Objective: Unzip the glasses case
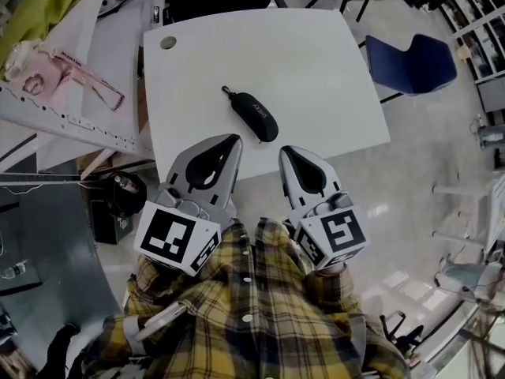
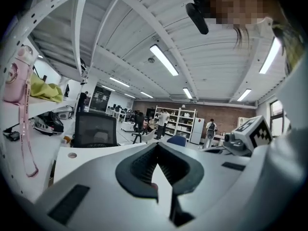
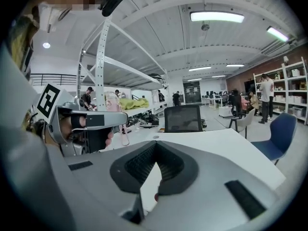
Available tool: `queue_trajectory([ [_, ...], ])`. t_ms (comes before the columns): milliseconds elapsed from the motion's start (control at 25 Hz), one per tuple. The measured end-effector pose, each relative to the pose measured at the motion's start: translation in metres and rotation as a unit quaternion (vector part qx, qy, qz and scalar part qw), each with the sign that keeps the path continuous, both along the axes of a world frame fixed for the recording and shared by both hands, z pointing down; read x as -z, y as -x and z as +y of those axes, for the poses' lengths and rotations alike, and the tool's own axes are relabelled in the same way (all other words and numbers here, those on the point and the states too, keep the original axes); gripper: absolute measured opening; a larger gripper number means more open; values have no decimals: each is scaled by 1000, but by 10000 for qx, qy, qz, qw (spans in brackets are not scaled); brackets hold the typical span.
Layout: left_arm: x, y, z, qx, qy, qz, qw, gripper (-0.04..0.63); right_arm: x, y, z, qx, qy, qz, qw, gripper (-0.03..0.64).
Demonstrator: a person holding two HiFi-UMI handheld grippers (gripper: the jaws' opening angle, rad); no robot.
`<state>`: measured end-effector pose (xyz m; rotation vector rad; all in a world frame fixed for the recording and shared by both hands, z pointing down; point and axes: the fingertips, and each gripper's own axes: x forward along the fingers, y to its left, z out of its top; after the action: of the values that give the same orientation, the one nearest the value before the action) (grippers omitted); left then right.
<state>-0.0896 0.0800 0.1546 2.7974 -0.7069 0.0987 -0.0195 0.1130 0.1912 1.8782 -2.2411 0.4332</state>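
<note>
Glasses case (image 1: pixel 254 115) lies slantwise mid-table (image 1: pixel 316 61), ahead of both grippers. Left gripper (image 1: pixel 233 139), right gripper (image 1: pixel 284 150) — jaws together, empty. Case likely light, semi-rigid, apt to slide — pin body, pinch zip pull (image 1: pixel 226 91) at far-left end.

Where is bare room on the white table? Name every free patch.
Free: the white square table right of the black oval glasses case, to its right edge; also between the case and the round grey grommet hole. Crowded: the cluttered white shelf at left.
</note>
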Motion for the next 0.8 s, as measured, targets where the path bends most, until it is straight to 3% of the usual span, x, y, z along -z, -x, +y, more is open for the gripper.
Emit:
queue_trajectory([
  [360, -18, -32, -27, -503, 209, -121, 9984, 8, -17, -29, -22, -556, 317, -44, 9979, -2],
  [560, -23, -56, -39, -486, 248, -207, 9983, 8, -28, -46, -32, -431, 524, -89, 9977, -2],
  [800, -18, -84, -59, -376, 204, -149, 9990, 8, -33, -60, -54, -20, 409, -32, 9992, -2],
])
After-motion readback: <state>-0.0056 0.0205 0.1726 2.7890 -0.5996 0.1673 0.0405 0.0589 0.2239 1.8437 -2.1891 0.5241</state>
